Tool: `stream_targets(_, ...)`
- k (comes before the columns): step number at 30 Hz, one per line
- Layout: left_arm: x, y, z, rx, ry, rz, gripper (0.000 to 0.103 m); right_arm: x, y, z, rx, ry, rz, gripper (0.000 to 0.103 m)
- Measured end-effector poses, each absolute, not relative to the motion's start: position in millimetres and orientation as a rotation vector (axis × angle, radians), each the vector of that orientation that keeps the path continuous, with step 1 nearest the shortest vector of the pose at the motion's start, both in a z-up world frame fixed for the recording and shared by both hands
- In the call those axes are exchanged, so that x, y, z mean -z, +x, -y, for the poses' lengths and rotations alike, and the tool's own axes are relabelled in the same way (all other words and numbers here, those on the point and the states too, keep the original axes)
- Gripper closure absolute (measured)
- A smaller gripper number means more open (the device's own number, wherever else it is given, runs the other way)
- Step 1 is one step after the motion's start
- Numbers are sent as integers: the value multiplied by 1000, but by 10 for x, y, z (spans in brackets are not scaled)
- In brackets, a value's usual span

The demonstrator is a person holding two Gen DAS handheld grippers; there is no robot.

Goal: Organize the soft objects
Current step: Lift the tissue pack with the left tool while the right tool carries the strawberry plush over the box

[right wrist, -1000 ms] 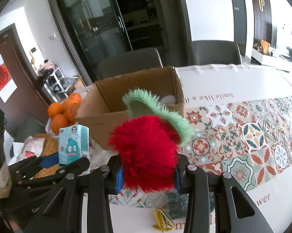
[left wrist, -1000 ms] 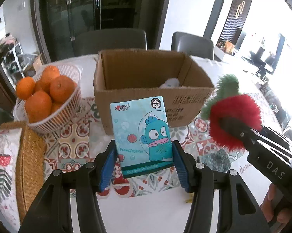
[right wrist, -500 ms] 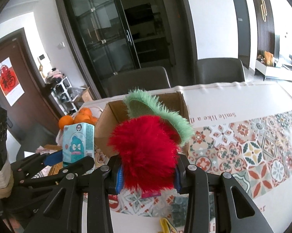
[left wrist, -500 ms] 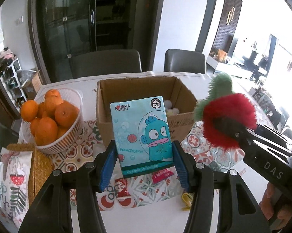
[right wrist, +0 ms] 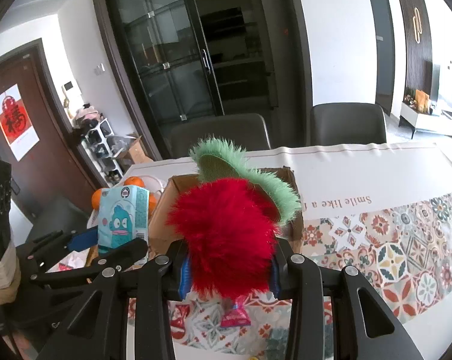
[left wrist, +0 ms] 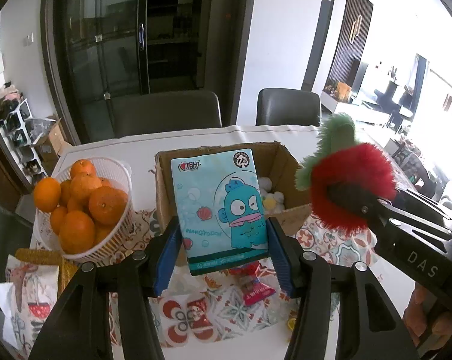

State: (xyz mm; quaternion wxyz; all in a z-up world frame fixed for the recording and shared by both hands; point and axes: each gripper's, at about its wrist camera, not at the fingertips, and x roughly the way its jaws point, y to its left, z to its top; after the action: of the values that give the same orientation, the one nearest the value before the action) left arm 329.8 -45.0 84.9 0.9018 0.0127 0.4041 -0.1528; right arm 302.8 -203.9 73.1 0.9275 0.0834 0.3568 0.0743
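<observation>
Holding a tissue pack (left wrist: 219, 210), the left tool (left wrist: 222, 258) faces the open cardboard box (left wrist: 289, 165) just beyond and below; the right tool (right wrist: 229, 270) clamps a furry toy (right wrist: 226, 234) alongside.

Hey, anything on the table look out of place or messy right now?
Mostly tidy. A pink wrapper lies loose on the patterned cloth in front of the box, and a small yellow scrap sits nearer still. Nothing looks spilled or damaged.
</observation>
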Motion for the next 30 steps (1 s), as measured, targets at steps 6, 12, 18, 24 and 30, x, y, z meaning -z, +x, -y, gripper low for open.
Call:
stream_targets(6, -822, 3546, 454, 298, 32, -846, 48, -709, 3292, 2037, -155, 164, -777, 64)
stream_targets(12, -780, 3798, 473, 296, 44, -892, 48, -659, 3593, 2038, -162, 156, -846, 64)
stream_targets(18, -708, 4039, 454, 306, 62, -936, 48, -558, 3892, 2006, -174, 146, -923, 63)
stream_targets(24, -592, 4267, 439, 320, 60, -977, 48, -397, 4118, 1986, -177, 132, -988, 63)
stream_targets(30, -434, 4454, 492, 308, 78, -1031, 48, -245, 4272, 2009, -173, 146, -1030, 63)
